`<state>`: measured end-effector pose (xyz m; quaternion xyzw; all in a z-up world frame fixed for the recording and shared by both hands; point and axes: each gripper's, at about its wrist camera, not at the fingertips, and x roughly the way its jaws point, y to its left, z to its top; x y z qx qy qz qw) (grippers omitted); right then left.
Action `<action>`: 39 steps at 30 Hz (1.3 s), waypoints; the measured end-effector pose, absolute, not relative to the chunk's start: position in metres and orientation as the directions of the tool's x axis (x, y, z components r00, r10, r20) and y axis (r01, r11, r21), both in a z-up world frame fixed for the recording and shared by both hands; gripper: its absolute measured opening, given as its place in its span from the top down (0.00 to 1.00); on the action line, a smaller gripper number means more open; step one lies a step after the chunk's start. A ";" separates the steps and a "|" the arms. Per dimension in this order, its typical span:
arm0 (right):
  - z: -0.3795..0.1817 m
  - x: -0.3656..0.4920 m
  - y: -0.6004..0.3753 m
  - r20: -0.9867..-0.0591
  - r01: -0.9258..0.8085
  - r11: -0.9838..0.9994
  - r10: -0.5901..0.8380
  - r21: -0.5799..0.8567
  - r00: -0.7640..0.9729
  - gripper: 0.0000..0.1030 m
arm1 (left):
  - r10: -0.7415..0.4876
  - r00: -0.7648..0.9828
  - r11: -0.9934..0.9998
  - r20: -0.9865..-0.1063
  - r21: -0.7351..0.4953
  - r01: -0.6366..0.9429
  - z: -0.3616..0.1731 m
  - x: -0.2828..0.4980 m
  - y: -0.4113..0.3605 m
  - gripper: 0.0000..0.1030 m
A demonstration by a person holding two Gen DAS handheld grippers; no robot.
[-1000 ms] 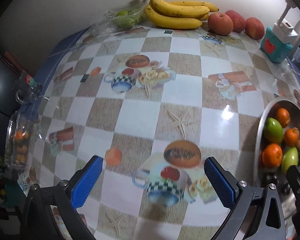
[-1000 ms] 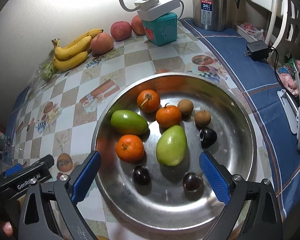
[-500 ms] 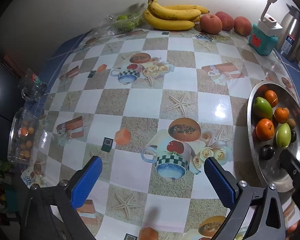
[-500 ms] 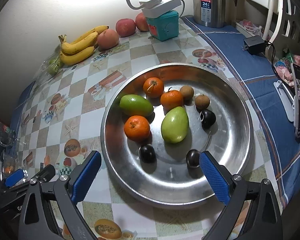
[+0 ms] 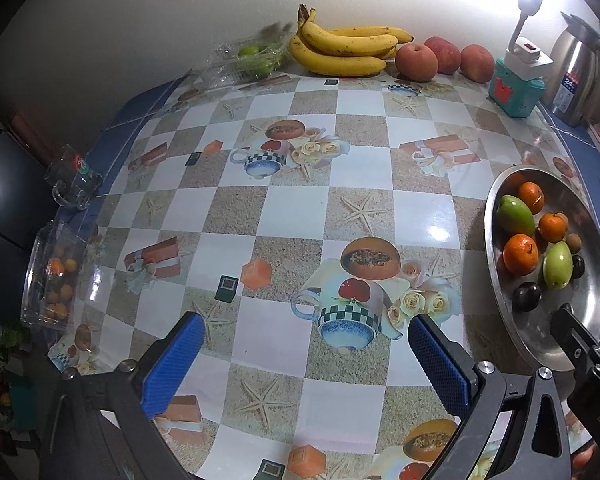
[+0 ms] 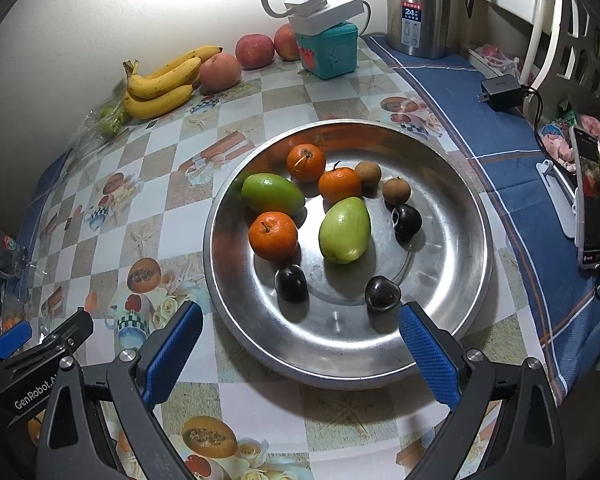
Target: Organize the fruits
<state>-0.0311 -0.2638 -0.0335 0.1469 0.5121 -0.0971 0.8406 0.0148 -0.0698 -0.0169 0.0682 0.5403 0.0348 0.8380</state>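
both grippers have been drawn back and raised since the earlier frames, so that far more of the tablecloth and the whole metal plate (image 6: 452, 312) are now taken in. the left gripper (image 5: 300, 354) is held wide apart and empty above the printed tablecloth (image 5: 284, 208), with nothing between its blue pads. the right gripper (image 6: 300, 346) is likewise spread wide and empty, poised over the near rim of the plate.

the fruit is split into two groups. on the plate are seen three oranges (image 6: 273, 235), two green mangoes (image 6: 345, 229), two small brown fruits (image 6: 396, 190) and three dark plums (image 6: 291, 282). against the wall, well apart from the plate, lie the bananas (image 5: 342, 50) and three apples (image 5: 416, 62).

several risks are judged from this layout. the plums and brown fruits are small, round and smooth, so they could be squeezed out sideways if the pads are closed off centre. the fruits are packed close, some touching, so a neighbour could be nudged and set rolling on the slick metal. the plate could be tipped or slid if its rim is pressed by a lowered finger. the two grippers are close together, and a collision could be caused if both are moved towards the plate at once.
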 end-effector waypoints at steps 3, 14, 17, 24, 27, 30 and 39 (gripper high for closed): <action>-0.030 -0.035 -0.262 -0.883 0.313 0.939 -0.019 0.146 0.468 0.04 | 0.134 0.416 0.988 -0.899 0.152 0.010 -0.016 0.013 -0.068 0.00; -0.021 -0.043 -0.262 -0.867 0.319 0.935 -0.024 0.158 0.498 0.04 | 0.127 0.433 0.990 -0.892 0.139 -0.004 -0.008 0.008 -0.061 0.00; -0.020 -0.042 -0.262 -0.865 0.317 0.935 -0.025 0.157 0.500 0.04 | 0.124 0.435 0.991 -0.892 0.136 -0.005 -0.008 0.008 -0.060 0.00; -0.021 -0.041 -0.260 -0.867 0.313 0.937 -0.025 0.152 0.497 0.04 | 0.123 0.435 0.991 -0.892 0.134 -0.005 -0.007 0.008 -0.060 0.00; -0.021 -0.042 -0.261 -0.868 0.316 0.936 -0.024 0.155 0.497 0.04 | 0.123 0.436 0.991 -0.891 0.135 -0.004 -0.007 0.008 -0.060 0.00; -0.022 -0.042 -0.261 -0.868 0.317 0.936 -0.022 0.157 0.496 0.04 | 0.125 0.438 0.991 -0.890 0.135 -0.007 -0.007 0.008 -0.060 0.00; -0.022 -0.041 -0.261 -0.870 0.315 0.936 -0.019 0.158 0.493 0.04 | 0.125 0.438 0.991 -0.890 0.137 -0.006 -0.007 0.008 -0.061 0.00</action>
